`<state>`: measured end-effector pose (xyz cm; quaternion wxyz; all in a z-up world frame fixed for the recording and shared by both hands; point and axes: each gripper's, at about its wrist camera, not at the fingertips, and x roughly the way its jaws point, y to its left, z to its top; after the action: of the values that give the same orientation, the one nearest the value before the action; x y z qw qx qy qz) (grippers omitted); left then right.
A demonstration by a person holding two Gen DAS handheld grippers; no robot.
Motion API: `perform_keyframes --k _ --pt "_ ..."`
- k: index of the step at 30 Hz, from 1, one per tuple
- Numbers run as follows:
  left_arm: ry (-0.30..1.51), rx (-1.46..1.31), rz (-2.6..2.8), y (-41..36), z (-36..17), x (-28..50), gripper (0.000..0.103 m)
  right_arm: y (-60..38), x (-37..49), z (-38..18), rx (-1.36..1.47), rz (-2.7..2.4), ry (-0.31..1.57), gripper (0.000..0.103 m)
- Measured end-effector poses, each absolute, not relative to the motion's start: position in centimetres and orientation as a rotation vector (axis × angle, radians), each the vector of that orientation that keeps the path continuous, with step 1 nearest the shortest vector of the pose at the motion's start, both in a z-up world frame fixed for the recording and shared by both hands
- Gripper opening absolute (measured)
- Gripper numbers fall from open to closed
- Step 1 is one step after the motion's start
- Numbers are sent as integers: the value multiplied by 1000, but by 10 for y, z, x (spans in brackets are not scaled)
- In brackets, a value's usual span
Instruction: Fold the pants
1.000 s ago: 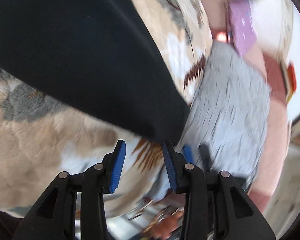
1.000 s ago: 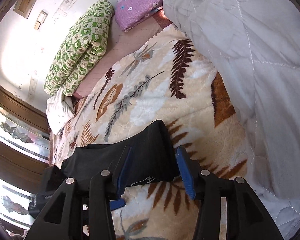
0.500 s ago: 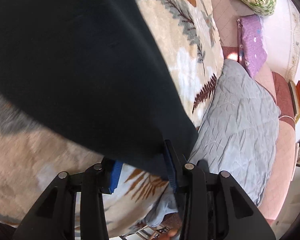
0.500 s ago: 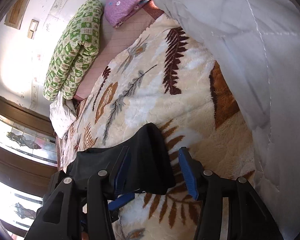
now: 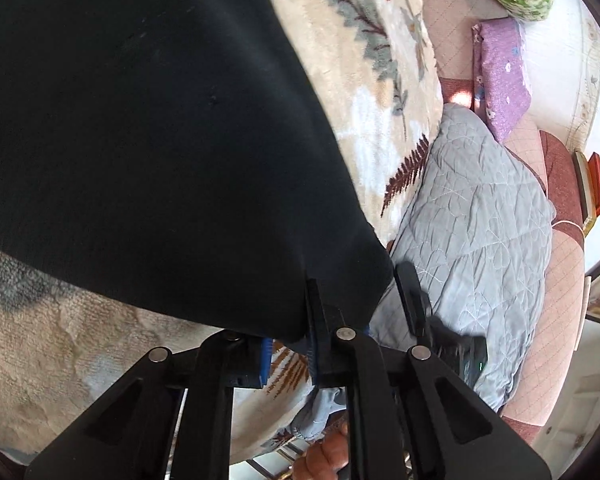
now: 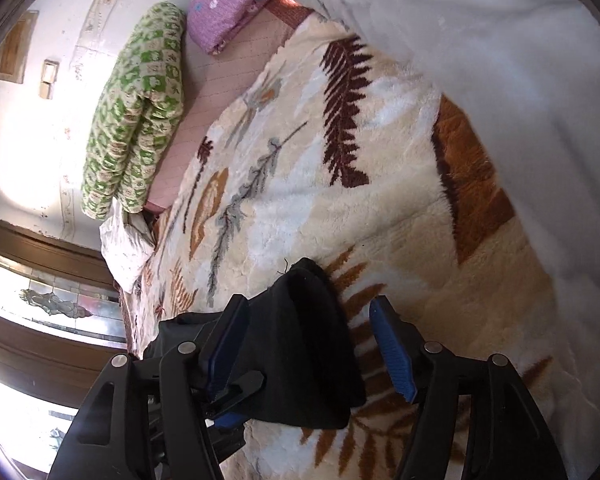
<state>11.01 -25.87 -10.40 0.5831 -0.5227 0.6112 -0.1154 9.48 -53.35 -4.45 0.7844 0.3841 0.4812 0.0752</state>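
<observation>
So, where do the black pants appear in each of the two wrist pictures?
Left wrist: the black pants fill the upper left and centre, their lower corner pinched in the left gripper.
Right wrist: the pants lie low in the centre, between the opening jaws of the right gripper.
Shared landmark: the purple pillow, upper right in the left view, top centre in the right.

Right gripper (image 6: 312,344) low over a cream leaf-patterned blanket (image 6: 300,200) — jaws opening, blue pads apart. Black pants (image 6: 300,344) lie bunched between them; left pad against the fabric, right pad clear. Beyond: green patterned quilt (image 6: 136,120) rolled by the wall, purple pillow (image 6: 228,4), pale grey quilt (image 6: 500,60) at right — overlapping the blanket's edge.
</observation>
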Motion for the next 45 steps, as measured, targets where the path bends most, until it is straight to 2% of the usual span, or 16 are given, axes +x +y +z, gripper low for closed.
perform_keyframes --k 7,9,12,13,15,16,17,18,19,22,45 --pt "1407 -1216 -243 -263 -101 109 12 -527 133 -65 873 346 1166 65" --pt "1394 -1220 -227 -265 -101 108 15 -529 139 -66 855 382 1197 65" --pt "1368 -1218 -204 -271 -97 108 29 -526 147 -66 811 435 1243 61" --pt "1355 -1208 -200 -274 -93 108 35 -526 150 -66 801 445 1251 57" --pt "1362 -1171 -208 -279 -90 111 35 -525 153 -67 759 429 1263 25" --pt "1385 -1145 -221 -282 -92 114 34 -526 153 -69 740 418 1274 21" --pt "1397 -1129 -231 -283 -93 116 23 -525 153 -69 718 411 1282 19" --pt "1413 -1112 -236 -286 -95 121 18 -526 152 -69 710 410 1278 17" --pt "1433 -1113 -240 -286 -99 123 13 -525 151 -67 703 406 1274 16" --pt "1464 -1131 -256 -285 -101 129 11 -524 149 -64 689 390 1265 15" --pt "1459 -1249 -392 -258 -77 132 10 -470 150 16 417 255 1265 14"
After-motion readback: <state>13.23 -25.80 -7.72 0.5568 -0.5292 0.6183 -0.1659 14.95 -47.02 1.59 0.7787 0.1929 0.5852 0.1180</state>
